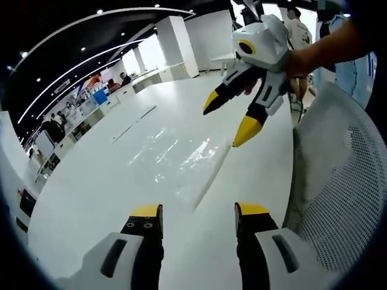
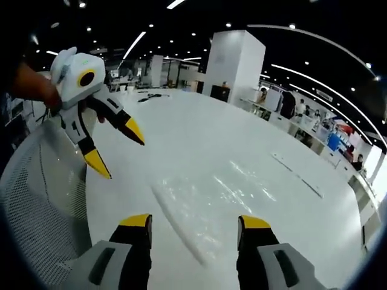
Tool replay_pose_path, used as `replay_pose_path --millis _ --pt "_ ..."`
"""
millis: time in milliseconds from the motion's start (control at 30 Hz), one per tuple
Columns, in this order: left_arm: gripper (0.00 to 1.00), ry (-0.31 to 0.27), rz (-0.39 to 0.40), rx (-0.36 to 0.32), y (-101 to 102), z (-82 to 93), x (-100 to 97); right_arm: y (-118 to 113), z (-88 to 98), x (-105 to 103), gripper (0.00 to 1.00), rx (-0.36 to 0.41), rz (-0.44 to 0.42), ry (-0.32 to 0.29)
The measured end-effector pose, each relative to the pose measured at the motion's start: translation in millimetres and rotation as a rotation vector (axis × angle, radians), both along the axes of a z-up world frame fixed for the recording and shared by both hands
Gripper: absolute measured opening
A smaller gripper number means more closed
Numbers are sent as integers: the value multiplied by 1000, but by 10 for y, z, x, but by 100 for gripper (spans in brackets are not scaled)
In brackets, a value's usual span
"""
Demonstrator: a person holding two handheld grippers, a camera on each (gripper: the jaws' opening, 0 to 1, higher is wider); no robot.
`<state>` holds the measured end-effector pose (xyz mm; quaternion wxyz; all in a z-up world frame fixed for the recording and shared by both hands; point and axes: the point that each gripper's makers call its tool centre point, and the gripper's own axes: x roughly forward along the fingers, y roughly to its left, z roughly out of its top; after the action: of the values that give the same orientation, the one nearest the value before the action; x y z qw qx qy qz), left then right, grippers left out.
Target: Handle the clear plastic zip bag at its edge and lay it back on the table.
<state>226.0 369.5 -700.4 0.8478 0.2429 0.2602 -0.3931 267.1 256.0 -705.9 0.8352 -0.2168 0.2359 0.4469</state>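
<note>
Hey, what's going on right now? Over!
Left gripper open, right gripper open, both empty above the table. Zip bag lying flat, untouched. Mesh chair back beside the table, not blocking.

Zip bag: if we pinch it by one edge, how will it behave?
The clear zip bag lies flat and wrinkled on the white table, so it probably droops when lifted. It looks empty, likely very light. Its glossy film may slip between the fingers.
</note>
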Motion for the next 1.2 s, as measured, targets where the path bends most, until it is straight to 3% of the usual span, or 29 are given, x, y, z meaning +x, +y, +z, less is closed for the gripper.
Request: replay_pose_path --millis 400,633,1200 --pt "55 6 36 -29 37 21 28 -60 79 -63 71 17 -31 -24" --pt "58 12 52 -43 41 20 19 -113 17 -92 80 31 -64 -2" --pt "71 31 126 -103 177 -18 -13 -226 88 -152 95 114 -154 6"
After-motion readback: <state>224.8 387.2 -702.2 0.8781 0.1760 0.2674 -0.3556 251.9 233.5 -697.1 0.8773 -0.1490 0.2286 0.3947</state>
